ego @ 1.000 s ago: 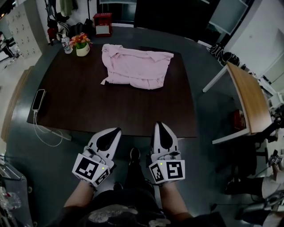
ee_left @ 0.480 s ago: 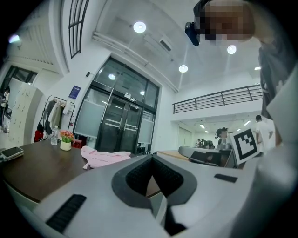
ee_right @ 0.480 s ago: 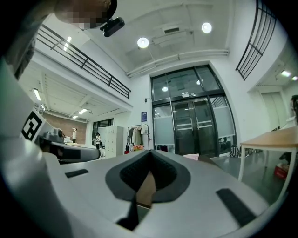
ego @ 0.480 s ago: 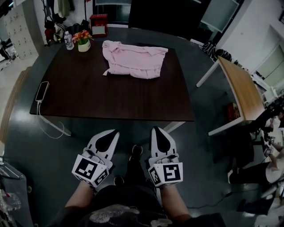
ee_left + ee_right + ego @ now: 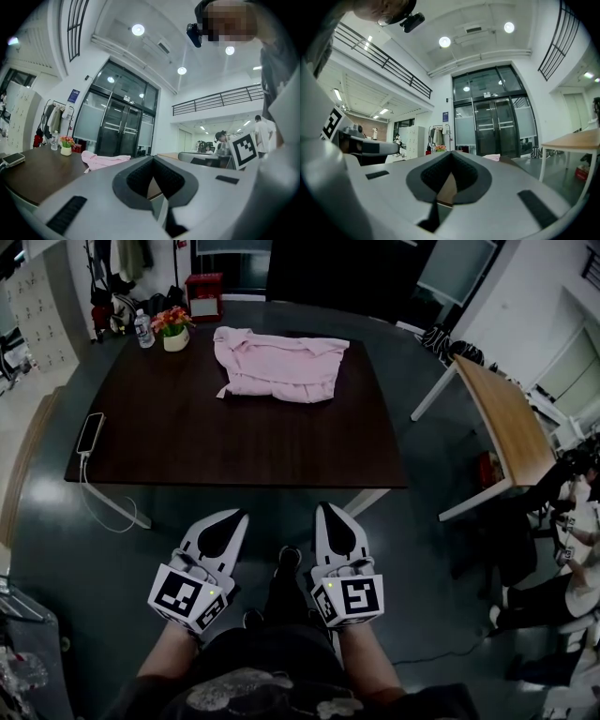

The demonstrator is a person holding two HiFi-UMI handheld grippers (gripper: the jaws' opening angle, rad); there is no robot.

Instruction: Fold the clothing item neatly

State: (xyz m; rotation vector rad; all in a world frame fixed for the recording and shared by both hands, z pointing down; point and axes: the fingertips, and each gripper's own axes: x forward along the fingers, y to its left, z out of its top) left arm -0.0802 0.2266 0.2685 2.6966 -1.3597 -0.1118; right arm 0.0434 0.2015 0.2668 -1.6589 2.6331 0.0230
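Plainly, the left tongs (image 5: 239, 516) and the right tongs (image 5: 324, 508) are both pinched together on nothing, off the worktop (image 5: 234, 446) at its six o'clock; the pink garment (image 5: 278, 364) lies on it toward twelve.

A: What's the garment (image 5: 278, 364) like?
B: Pale pink, soft cloth, bunched into a rough rectangle, wider than deep.
A: Flat?
B: Mostly. The top is rumpled, with creases and a raised ridge along the far edge. A small flap sticks out at the near-left corner.
A: Where is it?
B: On the far half of the dark desk (image 5: 234, 442), close to the far edge and well apart from the near one.
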